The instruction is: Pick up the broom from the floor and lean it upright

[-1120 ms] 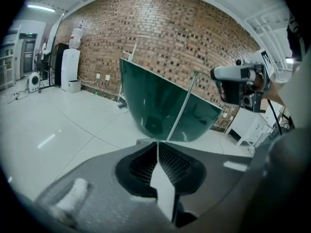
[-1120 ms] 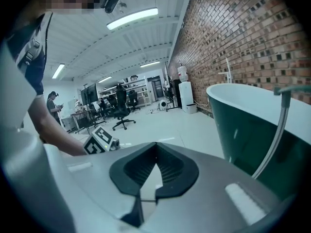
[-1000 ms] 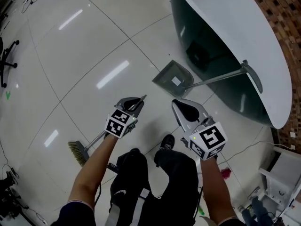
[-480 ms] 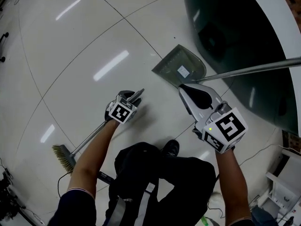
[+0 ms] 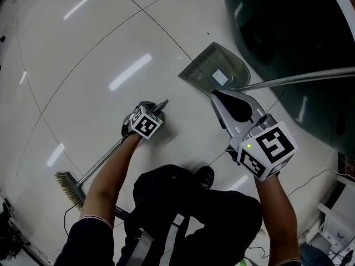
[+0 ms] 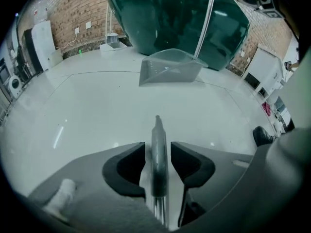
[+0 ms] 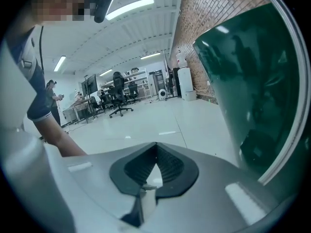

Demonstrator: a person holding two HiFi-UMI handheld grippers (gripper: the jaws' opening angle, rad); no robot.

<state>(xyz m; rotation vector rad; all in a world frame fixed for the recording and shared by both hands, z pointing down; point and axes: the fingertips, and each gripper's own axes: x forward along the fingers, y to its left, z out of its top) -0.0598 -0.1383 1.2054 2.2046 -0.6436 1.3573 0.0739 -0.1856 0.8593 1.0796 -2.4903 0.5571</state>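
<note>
While low over the floor (image 6: 97,106), straddles the broom handle (image 6: 158,142) with 2 just-opened jaws of the left gripper (image 5: 162,105), not squeezing; right gripper (image 5: 217,96) pinched closed, empty.

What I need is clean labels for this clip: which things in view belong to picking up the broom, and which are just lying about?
Job: metal-handled broom with dark grip, lying on the glossy white floor; left gripper, its fingers just opened, handle between them, ungripped.
Lying about: grey plastic dustpan with long metal handle; dark green curved panel; right gripper, shut and empty.
</note>
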